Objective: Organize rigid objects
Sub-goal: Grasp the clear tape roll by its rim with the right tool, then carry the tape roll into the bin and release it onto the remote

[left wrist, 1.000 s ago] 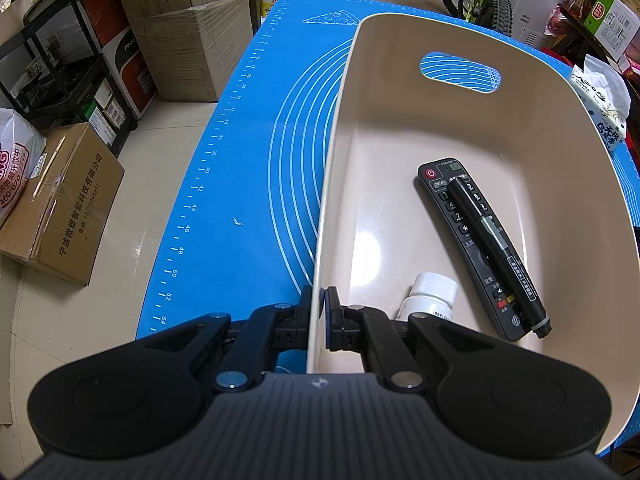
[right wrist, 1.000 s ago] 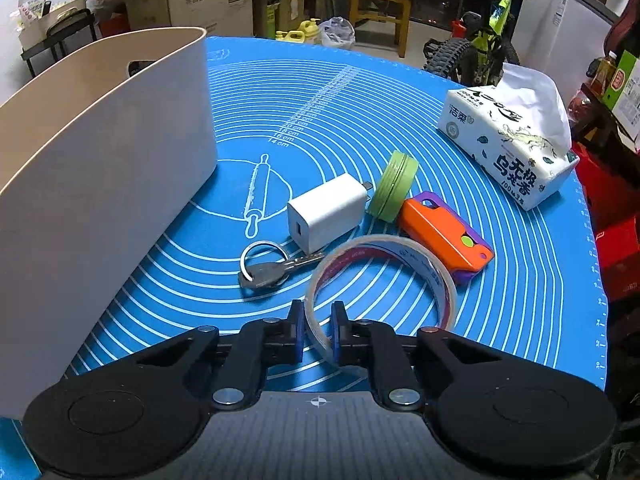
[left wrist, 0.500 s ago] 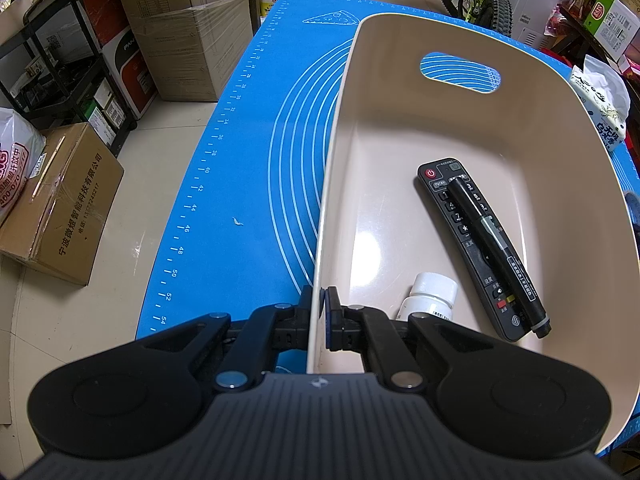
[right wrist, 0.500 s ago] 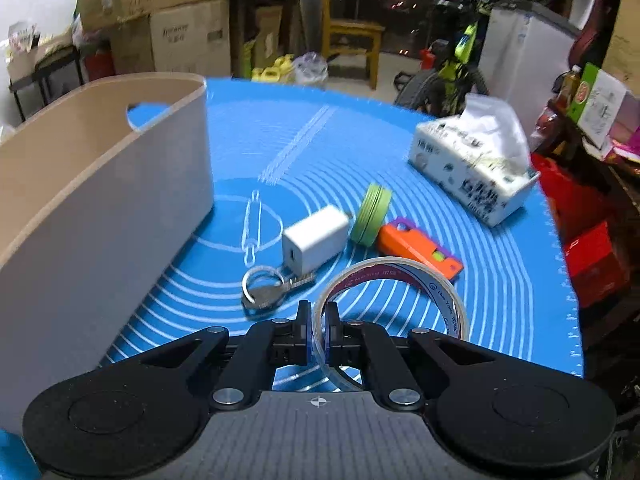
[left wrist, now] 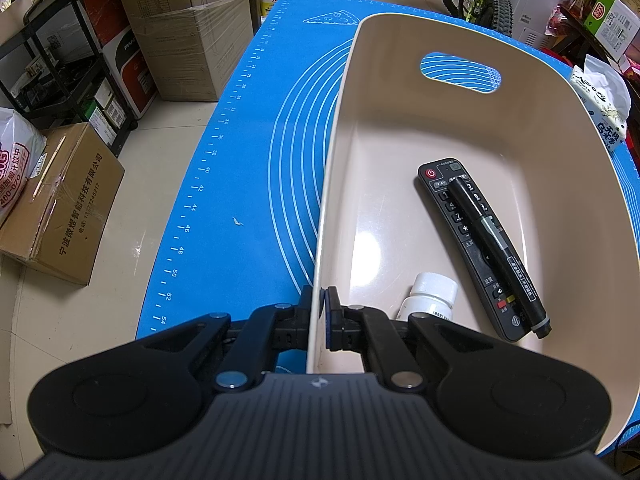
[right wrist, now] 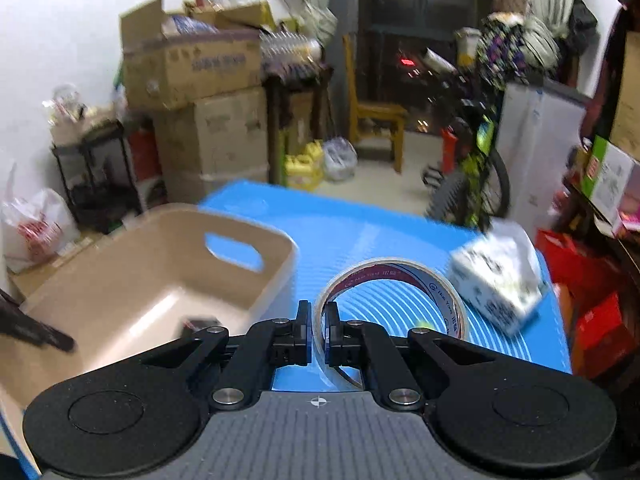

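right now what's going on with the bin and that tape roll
A person is tidying loose items into a beige bin on a blue mat. The left gripper has its jaws clamped on the bin's near wall, steadying it. The right gripper holds a roll of clear tape in the air beside the bin. Inside the bin lie a remote with a black marker on top, plus a white bottle.
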{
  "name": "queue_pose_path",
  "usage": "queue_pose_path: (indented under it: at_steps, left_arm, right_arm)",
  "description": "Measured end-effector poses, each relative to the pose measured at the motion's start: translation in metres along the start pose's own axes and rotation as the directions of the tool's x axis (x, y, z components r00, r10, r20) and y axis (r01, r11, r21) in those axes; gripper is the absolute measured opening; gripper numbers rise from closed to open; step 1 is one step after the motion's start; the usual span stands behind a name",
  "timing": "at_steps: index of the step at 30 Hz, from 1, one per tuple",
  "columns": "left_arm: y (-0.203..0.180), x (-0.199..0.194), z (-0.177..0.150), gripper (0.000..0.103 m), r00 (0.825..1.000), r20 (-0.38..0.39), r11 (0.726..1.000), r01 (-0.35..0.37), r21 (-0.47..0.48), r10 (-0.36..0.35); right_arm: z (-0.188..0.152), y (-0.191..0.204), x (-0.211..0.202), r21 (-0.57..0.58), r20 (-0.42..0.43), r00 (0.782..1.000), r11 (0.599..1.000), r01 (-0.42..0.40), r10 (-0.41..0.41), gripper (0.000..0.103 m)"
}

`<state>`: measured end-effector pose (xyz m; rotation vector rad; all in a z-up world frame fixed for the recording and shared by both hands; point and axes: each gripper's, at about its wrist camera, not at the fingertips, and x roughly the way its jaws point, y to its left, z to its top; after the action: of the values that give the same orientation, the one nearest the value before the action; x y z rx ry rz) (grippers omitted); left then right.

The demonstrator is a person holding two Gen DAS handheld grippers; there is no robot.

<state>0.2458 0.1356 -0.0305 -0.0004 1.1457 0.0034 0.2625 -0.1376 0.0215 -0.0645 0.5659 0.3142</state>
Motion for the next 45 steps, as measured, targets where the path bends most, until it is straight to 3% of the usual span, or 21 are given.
queue_pose_path:
  at_steps: [7,14,28,35,38,40,42,45]
  left_arm:
    - [0.000,0.000,0.000,0.006,1.000,0.000,1.000,-0.001,0.001,0.001]
    - [0.000,0.000,0.000,0.006,1.000,0.000,1.000,-0.001,0.001,0.001]
    - [0.000,0.000,0.000,0.006,1.000,0.000,1.000,-0.001,0.000,0.001]
    - [0.000,0.001,0.000,0.006,1.000,0.000,1.000,-0.001,0.001,0.001]
    - [0.000,0.000,0.000,0.006,1.000,-0.001,1.000,-0.004,0.003,0.004]
    - [0.000,0.000,0.000,0.007,1.000,0.000,1.000,-0.005,0.004,0.005]
    - [-0.001,0.000,0.000,0.007,1.000,0.000,1.000,-0.005,0.003,0.005]
    - [-0.001,0.000,0.000,0.007,1.000,-0.001,1.000,-0.006,0.003,0.006]
  right_arm:
    - [0.027,0.042,0.000,-0.051,0.036,0.992,0.992,-0.118,0.120,0.017]
    - [0.031,0.085,0.024,-0.107,-0.037,0.980,0.975,-0.197,0.194,0.017]
    - [-0.006,0.119,0.082,-0.121,-0.294,0.942,0.971,-0.207,0.164,0.017]
    - [-0.019,0.121,0.103,-0.093,-0.417,0.896,0.974,-0.207,0.151,0.018]
    - [-0.018,0.118,0.101,-0.074,-0.405,0.902,0.978,-0.193,0.148,0.023]
    - [-0.016,0.114,0.096,-0.059,-0.381,0.912,0.980,-0.189,0.153,0.043]
    - [-0.014,0.110,0.089,-0.049,-0.352,0.919,0.977,-0.208,0.178,0.055]
    - [-0.007,0.103,0.070,-0.053,-0.298,0.934,0.974,-0.220,0.195,0.063]
